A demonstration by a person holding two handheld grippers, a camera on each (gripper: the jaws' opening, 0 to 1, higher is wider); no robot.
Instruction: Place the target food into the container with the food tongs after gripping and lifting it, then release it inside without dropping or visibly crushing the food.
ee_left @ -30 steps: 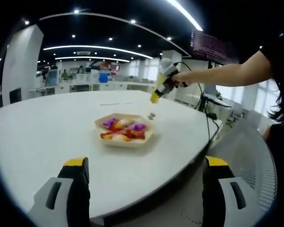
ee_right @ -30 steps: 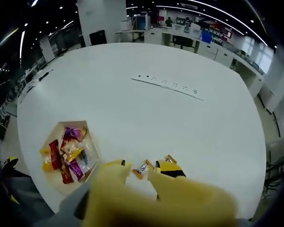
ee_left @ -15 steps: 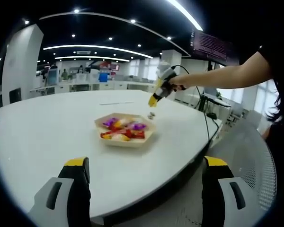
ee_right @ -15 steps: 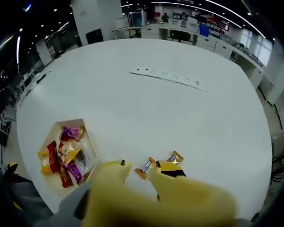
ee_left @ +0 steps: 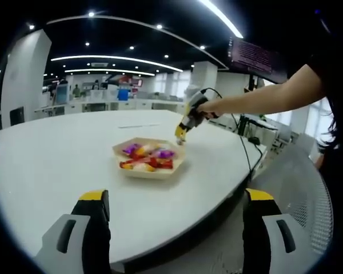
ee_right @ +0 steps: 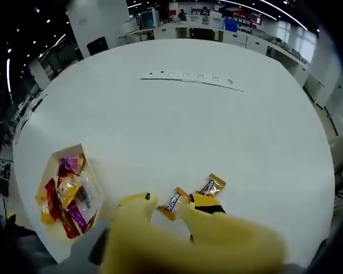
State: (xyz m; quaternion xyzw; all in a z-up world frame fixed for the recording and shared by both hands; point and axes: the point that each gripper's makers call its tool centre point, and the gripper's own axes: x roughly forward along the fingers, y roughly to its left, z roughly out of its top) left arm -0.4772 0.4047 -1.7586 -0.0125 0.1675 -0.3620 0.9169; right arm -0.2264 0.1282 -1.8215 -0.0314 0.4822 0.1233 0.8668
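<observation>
Two gold-wrapped candies (ee_right: 172,200) lie beside the right gripper (ee_right: 167,201).

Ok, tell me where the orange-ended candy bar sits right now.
In the right gripper view the orange-ended candy bar lies on the white table, just beyond the right gripper, beside a gold-wrapped candy.

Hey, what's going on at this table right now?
A person is reaching the right gripper down over two wrapped candies lying loose on the white table, its jaws open around one of them. A hexagonal tray of wrapped snacks sits beside them. The left gripper hangs open, holding nothing, at the table's near edge.
</observation>
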